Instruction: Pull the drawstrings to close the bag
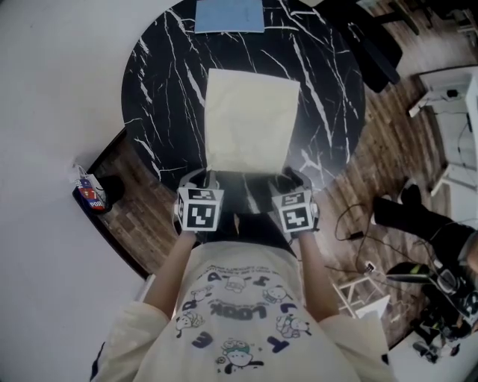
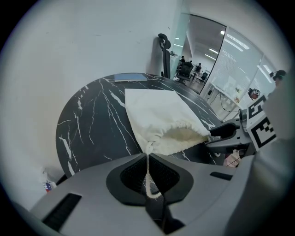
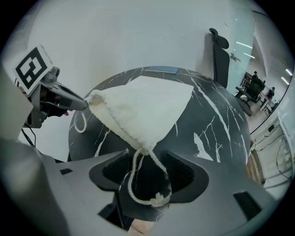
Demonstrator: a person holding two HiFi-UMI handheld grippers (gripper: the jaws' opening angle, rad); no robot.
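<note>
A cream drawstring bag (image 1: 250, 119) lies flat on the round black marble surface (image 1: 164, 74), its gathered mouth (image 2: 184, 136) turned toward the person at the near edge and its closed bottom pointing toward a blue sheet (image 1: 229, 15) at the far edge. The left gripper (image 1: 200, 177) sits at the left corner of the mouth. In the left gripper view its fingers (image 2: 133, 161) are pressed together on the drawstring (image 2: 148, 173), which runs straight from the puckered corner of the bag down into the pinch. The right gripper (image 1: 295, 179) is at the opposite corner. In the right gripper view its fingers (image 3: 184, 170) stand spread wide, and the knotted loop (image 3: 159, 199) of cord from that corner hangs slack in the gap between them, with neither pad pressing on it. The mouth is bunched along its hem but still partly open between the two grippers. An office chair (image 3: 221, 55) stands beyond the surface.
</note>
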